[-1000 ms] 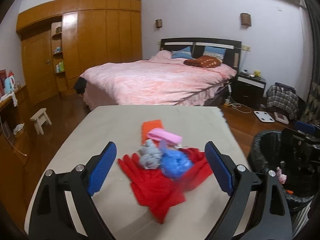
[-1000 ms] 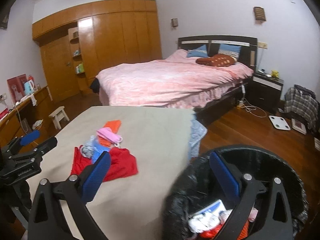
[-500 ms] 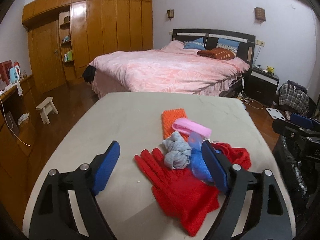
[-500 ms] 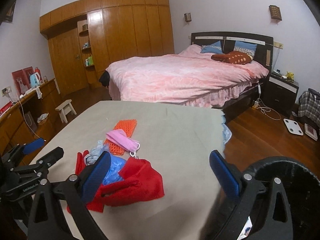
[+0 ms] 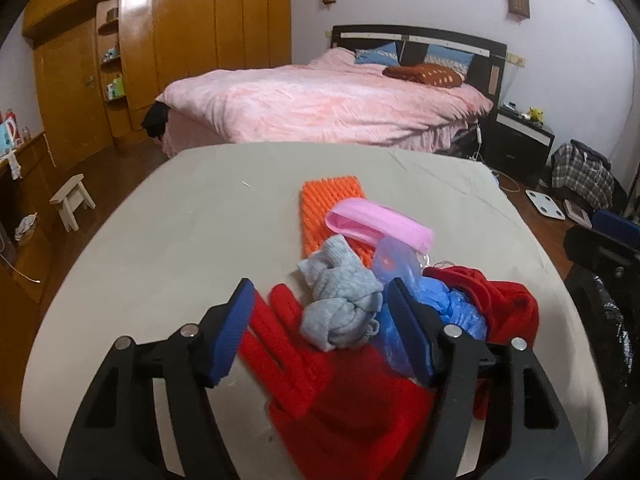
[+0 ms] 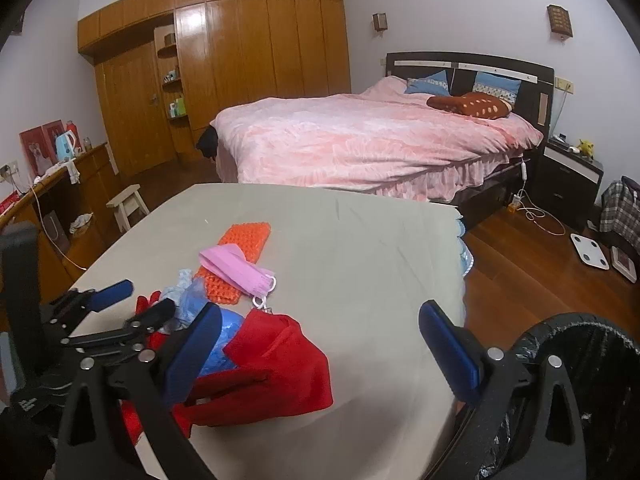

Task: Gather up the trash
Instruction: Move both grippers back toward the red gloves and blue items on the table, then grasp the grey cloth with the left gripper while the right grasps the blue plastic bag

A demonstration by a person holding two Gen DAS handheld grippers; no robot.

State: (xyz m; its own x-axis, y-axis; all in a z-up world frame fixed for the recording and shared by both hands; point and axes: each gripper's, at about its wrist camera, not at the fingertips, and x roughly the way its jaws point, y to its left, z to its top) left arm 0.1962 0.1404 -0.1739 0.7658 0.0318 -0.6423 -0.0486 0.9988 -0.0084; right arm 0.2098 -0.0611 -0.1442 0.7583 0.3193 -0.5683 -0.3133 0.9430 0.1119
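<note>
In the left wrist view, the left gripper (image 5: 320, 328) was low over the pile of trash in the lower middle of the frame, and its fingers (image 5: 236, 334) were closing. Between them lay the grey knotted cloth (image 5: 340, 304), resting on the red glove (image 5: 320, 384), but the pads did not press on it yet, so nothing was pinched. Just right of the cloth, partly behind the right finger, was the blue crumpled bag (image 5: 452, 304), and further right a red cloth (image 5: 504, 304). Above them in the frame lay the orange mesh piece (image 5: 328, 204) with the pink mask (image 5: 380, 222) across its lower part. All of this rested on the beige desk (image 5: 200, 216).

In the right wrist view, the right gripper (image 6: 320, 344) had its fingers (image 6: 448, 344) spread wide and held nothing; bare desk showed between them, with the red cloth just beside its left finger. The black lined bin (image 6: 580, 380) stood at the lower right of that frame, beside the edge of the desk.

The step in hand seemed to be the grasp of the grey cloth by the left gripper. The next move probably called for closing fully on the cloth alone, without catching the glove under it, then lifting it and carrying it to the bin
</note>
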